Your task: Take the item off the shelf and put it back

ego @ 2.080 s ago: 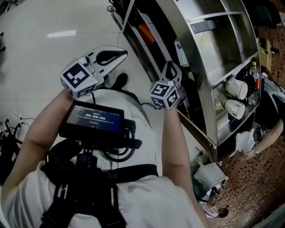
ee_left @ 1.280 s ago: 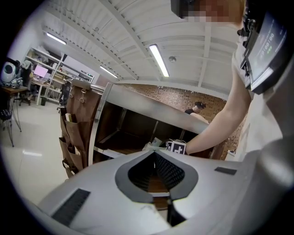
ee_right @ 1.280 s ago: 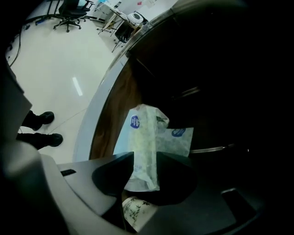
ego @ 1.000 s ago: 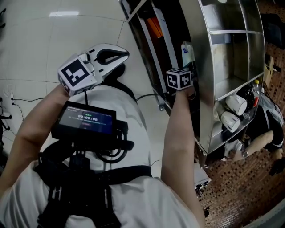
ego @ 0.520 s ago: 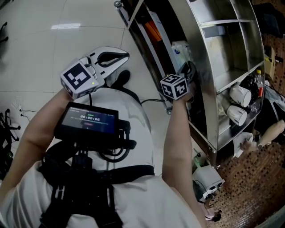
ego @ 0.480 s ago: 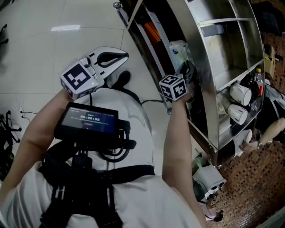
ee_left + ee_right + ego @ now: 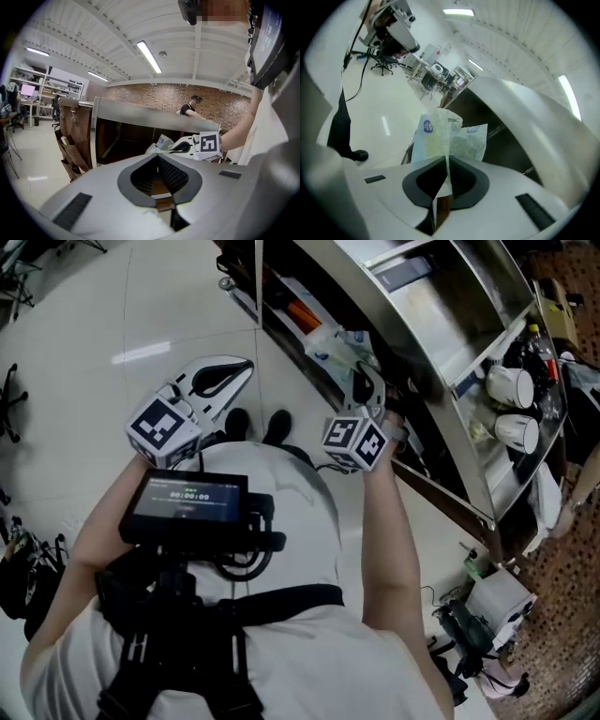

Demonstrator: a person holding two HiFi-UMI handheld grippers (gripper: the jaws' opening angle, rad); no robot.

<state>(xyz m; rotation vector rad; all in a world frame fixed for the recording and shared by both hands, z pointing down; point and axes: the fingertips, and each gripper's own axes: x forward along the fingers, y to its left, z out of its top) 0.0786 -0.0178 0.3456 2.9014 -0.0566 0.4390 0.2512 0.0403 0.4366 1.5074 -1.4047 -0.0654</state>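
The packet, a thin pale-green and white plastic bag with a round blue mark near its top, hangs in the air just outside the shelf unit, touching none of its boards. In the head view the packet sits in front of the dark lower opening, at the edge where the steel frame meets the floor.

The right gripper has the packet by its lower edge. Its fingers have just been closing and now stand almost together, pinching the thin plastic between them, while the rest of the bag stands up past the tips. From the head view the right gripper reaches towards the shelf, with its marker cube just behind it.

The left gripper is well apart from the packet, over the floor in front of the person's chest. Its fingers meet at the tips with nothing between them; in its own view the left gripper faces the shelf, with the packet and the right gripper's cube showing beyond it.

Higher in the shelf unit two white cups lie on their sides in one compartment. A small lit screen is mounted on the person's chest harness. The tips of two dark shoes show on the pale tiles below. In the left gripper view another person stands far back by a brick wall.
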